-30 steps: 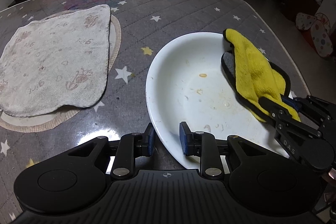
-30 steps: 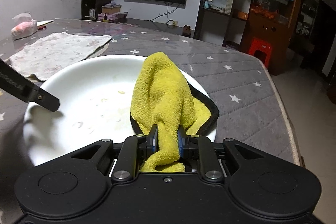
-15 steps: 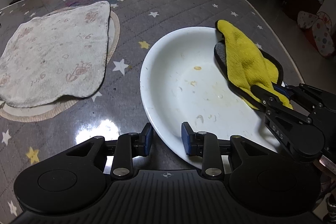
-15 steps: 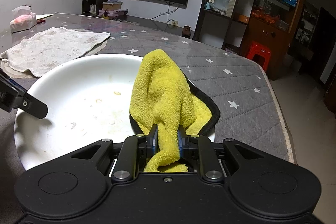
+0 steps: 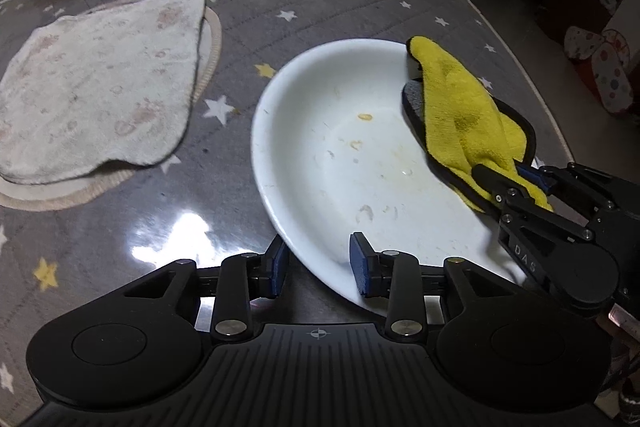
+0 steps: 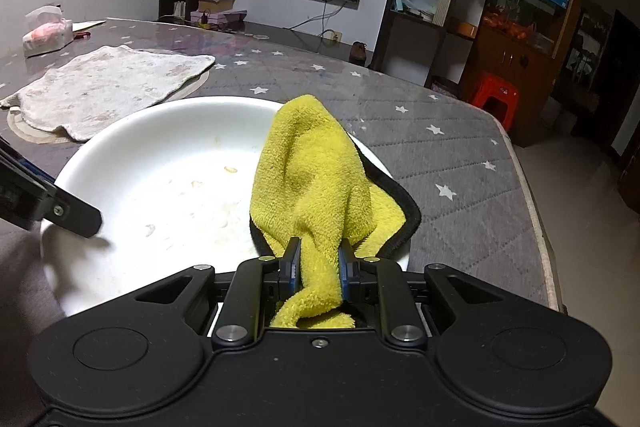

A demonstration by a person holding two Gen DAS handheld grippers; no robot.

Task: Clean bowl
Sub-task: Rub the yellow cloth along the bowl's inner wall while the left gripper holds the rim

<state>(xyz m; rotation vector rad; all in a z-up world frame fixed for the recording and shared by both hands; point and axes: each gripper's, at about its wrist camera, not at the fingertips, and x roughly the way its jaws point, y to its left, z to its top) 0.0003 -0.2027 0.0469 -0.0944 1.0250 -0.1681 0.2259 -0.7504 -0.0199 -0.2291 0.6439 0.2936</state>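
- The bowl (image 5: 332,163) is lying on the worktop (image 5: 312,7), directly in front of both tools, and yellowish food spots and some wet marks are showing on its white inside.
- Compared with one second ago, the bowl is appearing a little further from the left tool (image 5: 318,263), and its near rim is now sitting between the spread fingers. I judge this tool is drawing back slightly while framing the rim, but the blue pads are not clearly pressing it.
- The right tool (image 6: 318,263) is still pinching the yellow cloth (image 6: 316,183), whose loose end is resting on the rim ahead of the tool.
- The spots are staying the same, so the wiping is still needed.
- Further left of the left tool, a pale towel (image 5: 100,83) is lying flat on a round mat (image 5: 212,39).
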